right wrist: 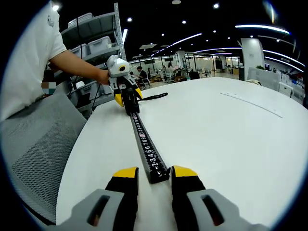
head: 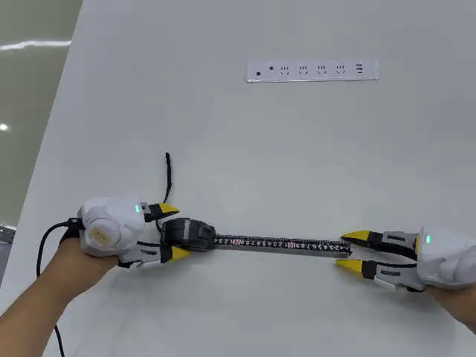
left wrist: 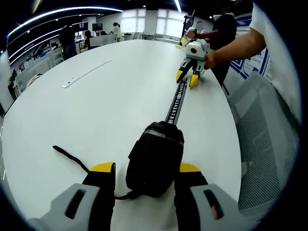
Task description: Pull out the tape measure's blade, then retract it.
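A black tape measure (head: 188,233) lies on the white table (head: 245,149), and my left gripper (head: 175,231) is shut on its case (left wrist: 155,159). The blade (head: 282,243) is pulled out flat to the right along the table. Its end hook (right wrist: 159,173) lies between the yellow-tipped fingers of my right gripper (head: 349,251), which stands open; a small gap shows beside the blade. The left gripper view looks along the blade (left wrist: 175,103) to the right gripper (left wrist: 188,79). From the right gripper view, the left gripper (right wrist: 126,98) shows at the blade's far end.
A white power strip (head: 312,71) lies at the back of the table. The tape's black wrist strap (head: 169,175) trails behind the case. A grey mesh chair (right wrist: 33,154) stands at the table's near edge. A cable (head: 46,245) hangs from the left gripper.
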The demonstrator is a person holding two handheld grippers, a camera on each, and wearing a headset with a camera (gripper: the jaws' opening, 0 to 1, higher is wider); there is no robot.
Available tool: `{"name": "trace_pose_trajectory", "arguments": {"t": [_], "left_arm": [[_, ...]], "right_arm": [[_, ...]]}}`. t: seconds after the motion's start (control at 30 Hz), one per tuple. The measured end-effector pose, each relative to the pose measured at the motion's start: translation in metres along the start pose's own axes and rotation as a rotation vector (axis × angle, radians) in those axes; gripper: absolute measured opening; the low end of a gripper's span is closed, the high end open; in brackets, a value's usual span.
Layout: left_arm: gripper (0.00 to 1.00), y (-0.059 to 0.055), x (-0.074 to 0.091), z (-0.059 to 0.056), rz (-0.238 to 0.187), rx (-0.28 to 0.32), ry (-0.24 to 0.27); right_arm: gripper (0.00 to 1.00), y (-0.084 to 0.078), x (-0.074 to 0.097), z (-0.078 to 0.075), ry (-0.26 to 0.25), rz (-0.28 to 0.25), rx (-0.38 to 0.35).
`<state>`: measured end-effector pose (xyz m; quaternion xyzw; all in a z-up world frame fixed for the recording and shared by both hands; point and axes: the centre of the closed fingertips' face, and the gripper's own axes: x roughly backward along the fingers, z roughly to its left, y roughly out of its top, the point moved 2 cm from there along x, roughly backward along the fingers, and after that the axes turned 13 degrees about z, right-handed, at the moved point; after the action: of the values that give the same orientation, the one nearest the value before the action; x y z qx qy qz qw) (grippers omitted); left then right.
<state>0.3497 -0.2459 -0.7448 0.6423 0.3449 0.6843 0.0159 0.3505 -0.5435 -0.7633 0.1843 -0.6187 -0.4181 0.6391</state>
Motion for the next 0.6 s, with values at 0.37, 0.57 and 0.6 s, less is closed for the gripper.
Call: {"name": "trace_pose_trajectory", "arguments": {"t": [0.37, 0.57, 0.6], "left_arm": [[0.5, -0.0028, 0.0013, -0.0021, 0.008, 0.001, -0.002], [0.55, -0.0026, 0.0052, -0.0011, -0.002, 0.013, 0.017], [0.56, -0.0022, 0.0063, -0.0003, -0.007, 0.022, 0.021]], "right_arm": [[0.37, 0.0004, 0.0016, -0.0035, -0.032, 0.003, -0.022], [0.39, 0.0041, 0.0041, -0.0029, -0.048, -0.003, -0.026], [0.39, 0.0047, 0.0045, -0.0023, -0.05, -0.005, -0.028]]}}
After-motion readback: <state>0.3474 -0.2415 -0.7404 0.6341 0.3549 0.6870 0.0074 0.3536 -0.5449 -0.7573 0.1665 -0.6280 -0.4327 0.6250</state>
